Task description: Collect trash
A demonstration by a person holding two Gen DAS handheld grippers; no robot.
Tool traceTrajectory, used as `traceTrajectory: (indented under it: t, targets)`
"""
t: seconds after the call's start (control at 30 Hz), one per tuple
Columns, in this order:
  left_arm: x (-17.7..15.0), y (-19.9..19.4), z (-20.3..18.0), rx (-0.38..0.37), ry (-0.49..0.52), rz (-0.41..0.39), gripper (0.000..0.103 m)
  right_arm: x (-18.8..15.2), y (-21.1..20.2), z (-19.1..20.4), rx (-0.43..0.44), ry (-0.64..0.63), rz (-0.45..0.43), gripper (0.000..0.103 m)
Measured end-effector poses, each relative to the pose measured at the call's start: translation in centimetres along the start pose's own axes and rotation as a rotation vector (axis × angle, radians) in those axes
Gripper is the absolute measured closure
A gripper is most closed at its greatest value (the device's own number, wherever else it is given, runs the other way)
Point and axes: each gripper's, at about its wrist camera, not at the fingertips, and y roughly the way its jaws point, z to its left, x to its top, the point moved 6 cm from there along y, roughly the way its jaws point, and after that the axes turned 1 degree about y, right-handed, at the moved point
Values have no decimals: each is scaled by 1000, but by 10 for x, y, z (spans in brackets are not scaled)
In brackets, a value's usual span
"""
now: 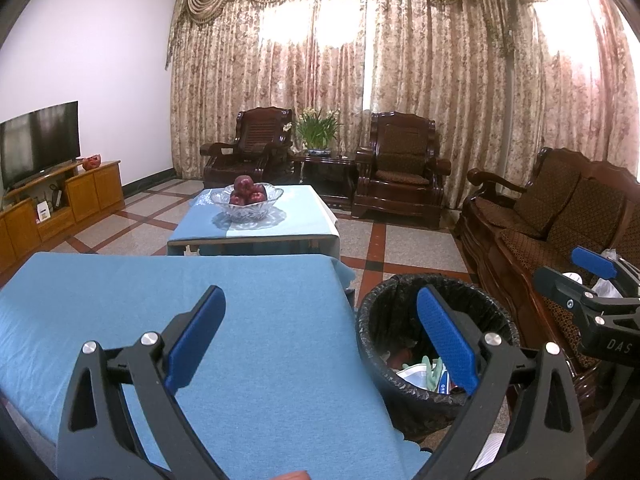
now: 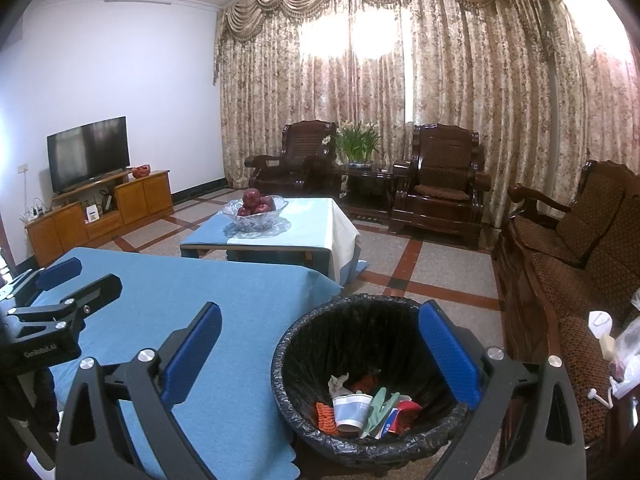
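A black-lined trash bin (image 2: 360,344) stands on the floor right of the blue-clothed table (image 2: 208,304). It holds a paper cup (image 2: 350,410), a green glove (image 2: 380,404), an orange scrap and a red wrapper. My right gripper (image 2: 320,356) is open and empty above the bin's near rim. My left gripper (image 1: 322,338) is open and empty over the table's right edge, with the bin (image 1: 400,320) just to its right. The right gripper also shows in the left wrist view (image 1: 592,280), and the left gripper in the right wrist view (image 2: 68,280).
A second low table (image 1: 256,224) with a glass bowl of red apples (image 1: 247,198) stands beyond. A wooden sofa (image 1: 540,232) runs along the right, with white plastic items (image 2: 616,344) on it. Armchairs, a plant and a TV cabinet (image 1: 60,200) line the far walls.
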Motion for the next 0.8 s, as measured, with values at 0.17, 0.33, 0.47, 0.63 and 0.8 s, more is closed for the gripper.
traceTrajectory:
  t: [0.17, 0.33, 0.47, 0.63, 0.8]
  targets:
    - [0, 0, 1, 0, -1, 1, 9, 0, 0, 0, 0, 1, 1, 6]
    - [0, 0, 0, -1, 0, 0, 9, -2, 1, 2, 2, -1, 2, 6]
    - [0, 0, 1, 0, 0, 0, 9, -3, 0, 4, 3, -2, 2, 6]
    - [0, 0, 1, -1, 1, -1, 9, -3, 1, 5, 4, -3, 5, 6]
    - [0, 0, 2, -1, 0, 1, 9, -3, 1, 6, 4, -3, 6, 6]
